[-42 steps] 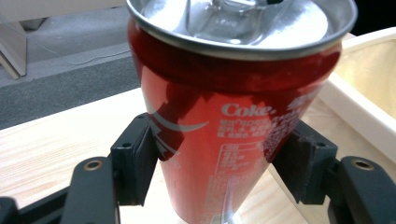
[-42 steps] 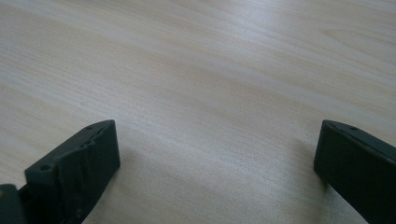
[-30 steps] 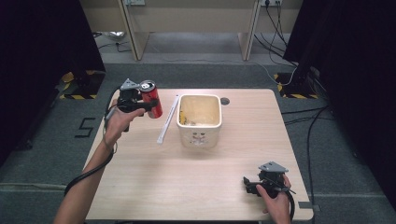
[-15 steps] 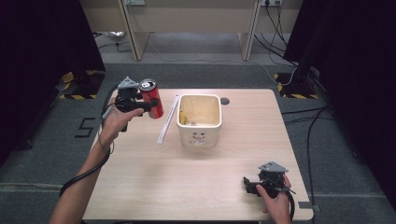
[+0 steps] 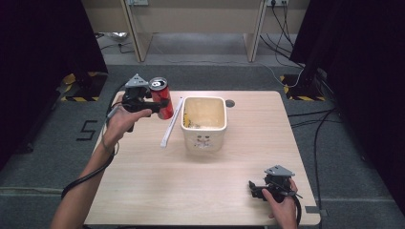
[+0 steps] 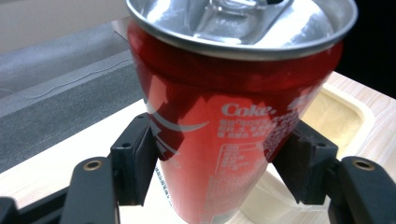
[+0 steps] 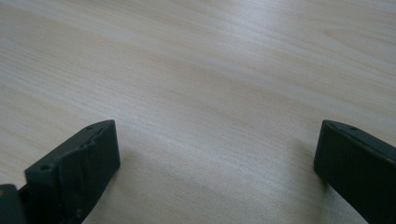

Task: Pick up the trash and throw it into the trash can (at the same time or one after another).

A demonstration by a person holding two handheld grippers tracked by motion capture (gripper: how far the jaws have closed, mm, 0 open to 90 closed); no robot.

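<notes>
Pale desk (image 5: 157, 191): my left gripper (image 5: 143, 102), jaws clamped on red can (image 5: 161, 98), has lifted it upper left, toward tub (image 5: 204, 138); right gripper (image 5: 267, 187) jaws apart.

Even overhead light falls on the pale wooden table (image 5: 200, 191), which stands bright while the far left and far right of the high view sink into near black. Shadows on the wood are soft and short. That view is slightly grainy yet sharp. In the left gripper view the red aluminium drink can (image 6: 233, 126) shows white glare on its silver lid and glossy reflections down its side; the background behind it is blurred. In the right gripper view the wood grain is soft, with a pale sheen at the far edge.
</notes>
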